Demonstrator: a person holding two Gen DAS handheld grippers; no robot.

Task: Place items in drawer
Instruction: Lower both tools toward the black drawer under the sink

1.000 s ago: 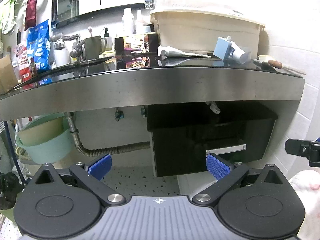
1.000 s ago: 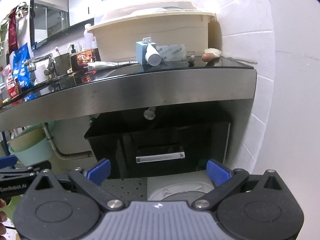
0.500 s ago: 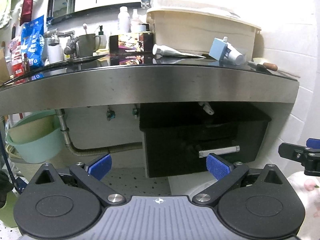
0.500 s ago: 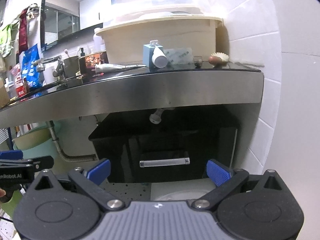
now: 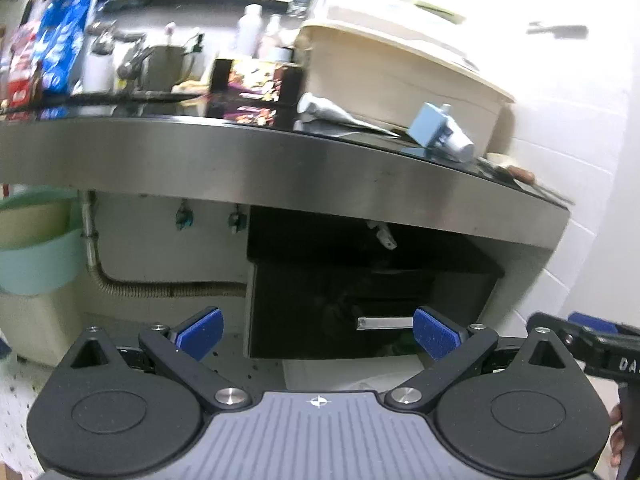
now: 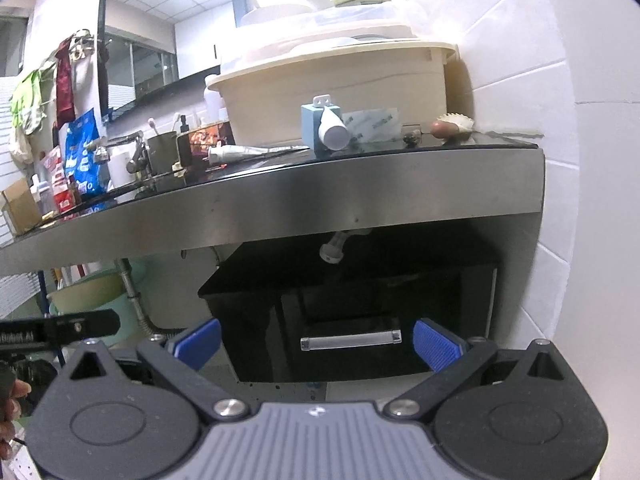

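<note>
Since the earlier frames, both cameras have been brought nearer the black cabinet (image 6: pixel 360 316) under the counter (image 6: pixel 320 204), and the left wrist view has been tilted and blurred by motion, so that the counter edge now slopes down to the right in it. Held low in front of the cabinet, the right gripper (image 6: pixel 318 340) is seen with its blue pads spread wide and nothing between them; the drawer (image 6: pixel 352 336), set in the cabinet's front, is closed, and its clear bar handle (image 6: pixel 351 340) is framed between the pads but not touched. The left gripper (image 5: pixel 318 334) is likewise spread wide and empty, and is aimed at the cabinet's left front corner, with its right pad shown over the end of the drawer handle (image 5: pixel 384 323); contact cannot be judged there. On the counter above the cabinet, the items are laid out: a squeezed tube (image 6: pixel 240 153) lies flat toward the left, a small blue box (image 6: pixel 312 128) with a white tube (image 6: pixel 332 130) leaning against it stands just in front of a large cream tub (image 6: pixel 332 92), and a clear packet (image 6: pixel 374 124) is propped just right of the box. Near the wall at the counter's right end, a brush (image 6: pixel 452 125) is seen. Left of the cabinet, under the counter, a green basin (image 5: pixel 36 252) and a ribbed hose (image 5: pixel 168 288) are visible. Part of the right gripper (image 5: pixel 592 340) appears at the right edge of the left wrist view.
</note>
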